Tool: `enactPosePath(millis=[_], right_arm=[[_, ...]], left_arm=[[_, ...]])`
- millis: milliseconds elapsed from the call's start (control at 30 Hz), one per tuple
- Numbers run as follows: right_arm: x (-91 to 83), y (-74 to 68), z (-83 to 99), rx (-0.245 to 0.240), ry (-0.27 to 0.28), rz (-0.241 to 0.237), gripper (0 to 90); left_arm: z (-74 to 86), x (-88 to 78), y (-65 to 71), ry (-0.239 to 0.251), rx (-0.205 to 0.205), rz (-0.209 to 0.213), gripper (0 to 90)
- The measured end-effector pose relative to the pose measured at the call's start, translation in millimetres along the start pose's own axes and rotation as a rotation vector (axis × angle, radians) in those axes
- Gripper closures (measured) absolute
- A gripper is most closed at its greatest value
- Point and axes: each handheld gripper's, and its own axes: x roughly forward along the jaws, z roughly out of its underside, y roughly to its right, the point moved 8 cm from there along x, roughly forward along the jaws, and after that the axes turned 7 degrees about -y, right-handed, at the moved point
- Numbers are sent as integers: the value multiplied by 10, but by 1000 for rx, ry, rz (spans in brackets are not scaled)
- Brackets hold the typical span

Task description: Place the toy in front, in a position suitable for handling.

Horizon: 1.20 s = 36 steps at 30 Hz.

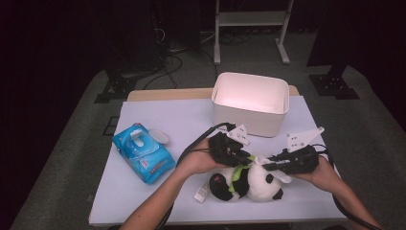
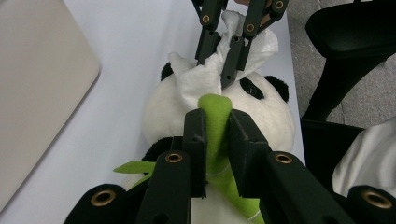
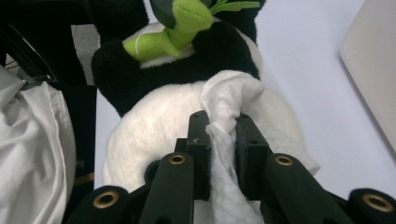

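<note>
Both forearms enter from the near edge and converge. The left hand-held gripper (image 1: 242, 160) points toward the right one, jaws clamped on a green plush piece (image 2: 215, 126). The right hand-held gripper (image 1: 268, 164) points back at it, tips nearly meeting, jaws pinching a white wipe (image 3: 224, 116). Both hands grip from behind.

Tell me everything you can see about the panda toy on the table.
The panda toy is a soft plush animal, white with black ears, eye patches and limbs, and a white tag at its foot. It lies on its side on the white table, in front of the white bin. A green plush stalk on its chest is pinched by the left tongs. The right tongs hold a white wipe pressed against its head.
</note>
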Motion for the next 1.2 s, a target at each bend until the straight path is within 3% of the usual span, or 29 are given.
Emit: enactPosePath(millis=[200, 467, 600, 700, 733, 867, 1033, 1200], right_arm=[[-29, -4, 71, 14, 2, -10, 781], [-121, 39, 390, 87, -3, 10, 780], [-151, 113, 581, 115, -59, 58, 779], [-200, 172, 709, 138, -87, 93, 779], [-263, 222, 840, 184, -81, 104, 778], [-355, 281, 1090, 261, -93, 128, 772], [-410, 319, 1264, 313, -98, 157, 716], [-407, 343, 1303, 337, -98, 165, 635]], left_arm=[[31, 7, 5, 23, -18, 15, 756], [27, 12, 49, 23, -14, 22, 743], [68, 5, 29, 6, -25, 16, 702], [103, -39, 18, 30, -46, 23, 668], [112, -55, 14, 34, -49, 21, 668], [135, -109, 2, 48, -51, 10, 616], [190, -198, -2, 73, -63, -7, 561], [262, -315, -19, 100, -73, -34, 519]])
